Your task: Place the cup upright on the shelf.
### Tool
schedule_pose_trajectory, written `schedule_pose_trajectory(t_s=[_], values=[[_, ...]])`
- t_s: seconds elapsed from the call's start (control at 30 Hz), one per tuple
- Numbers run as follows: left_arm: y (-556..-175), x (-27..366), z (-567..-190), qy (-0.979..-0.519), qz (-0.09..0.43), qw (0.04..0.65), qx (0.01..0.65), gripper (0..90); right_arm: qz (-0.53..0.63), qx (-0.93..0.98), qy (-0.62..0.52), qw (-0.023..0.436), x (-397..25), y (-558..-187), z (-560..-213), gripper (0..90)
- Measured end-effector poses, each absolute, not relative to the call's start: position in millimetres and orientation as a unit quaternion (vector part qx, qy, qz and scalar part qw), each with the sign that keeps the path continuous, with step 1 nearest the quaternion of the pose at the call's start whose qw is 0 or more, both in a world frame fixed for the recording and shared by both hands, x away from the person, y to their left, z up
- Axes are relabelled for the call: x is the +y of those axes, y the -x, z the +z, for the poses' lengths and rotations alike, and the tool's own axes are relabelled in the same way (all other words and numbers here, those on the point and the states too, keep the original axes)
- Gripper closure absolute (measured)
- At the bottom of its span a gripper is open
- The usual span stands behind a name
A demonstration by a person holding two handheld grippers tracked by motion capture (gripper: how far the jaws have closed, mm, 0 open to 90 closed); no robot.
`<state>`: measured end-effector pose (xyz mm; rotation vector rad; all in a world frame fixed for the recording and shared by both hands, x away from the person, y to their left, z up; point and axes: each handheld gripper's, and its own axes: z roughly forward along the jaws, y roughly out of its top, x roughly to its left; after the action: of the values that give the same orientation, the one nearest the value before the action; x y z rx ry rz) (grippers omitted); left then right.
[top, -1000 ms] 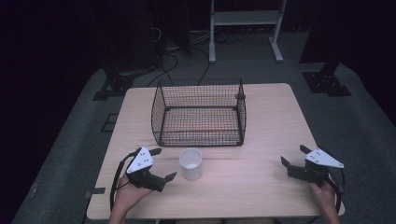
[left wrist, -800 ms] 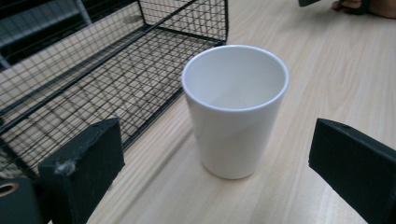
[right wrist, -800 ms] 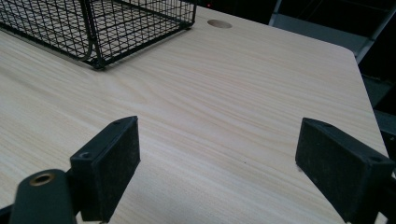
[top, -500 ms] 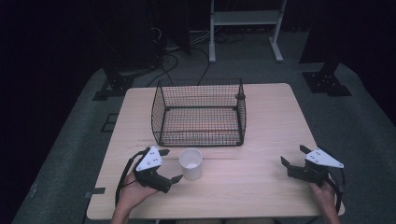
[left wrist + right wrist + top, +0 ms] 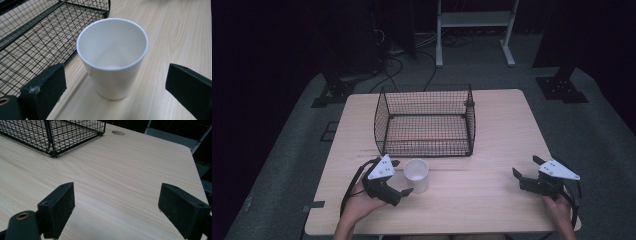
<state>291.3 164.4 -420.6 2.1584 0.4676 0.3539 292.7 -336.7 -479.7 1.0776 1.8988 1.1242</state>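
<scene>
1. White cup (image 5: 416, 174) stands upright on the table (image 5: 492, 200), mouth up, nothing visible inside — near the front edge, left of the middle, just in front of the wire basket (image 5: 426, 121).
2. In the left gripper view the cup (image 5: 113, 56) sits between the two black jaws, not touched by either; gaps show on both sides.
3. Left gripper (image 5: 399, 177) is just left of the cup, jaws spread wide, one on the basket side of the cup and one on the near side — holding nothing.
4. Person's left hand (image 5: 357, 202) grips it from below, black cable looping at the wrist.
5. Basket (image 5: 32, 42) is black mesh, open top, looks empty; its front wall is near the cup but apart from it.
6. Right gripper (image 5: 526, 167) is well apart from the cup, at the front right corner of the table, held by the right hand (image 5: 560, 210).
7. Its jaws are spread wide too, over bare wood — nothing between them in the right gripper view.
8. That view also has the basket corner (image 5: 53, 135) at upper left and a round hole (image 5: 118, 133) in the tabletop near the far edge.
</scene>
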Motion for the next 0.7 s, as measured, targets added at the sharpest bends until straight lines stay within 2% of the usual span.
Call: schedule_pose_trajectory(t_s=[0.7], values=[[-308, 144, -428, -0.89, 0.111, 0.402, 0.184, 2.6, 0.433, 0.728, -0.412, 0.336, -337, -293, -480, 13.1]])
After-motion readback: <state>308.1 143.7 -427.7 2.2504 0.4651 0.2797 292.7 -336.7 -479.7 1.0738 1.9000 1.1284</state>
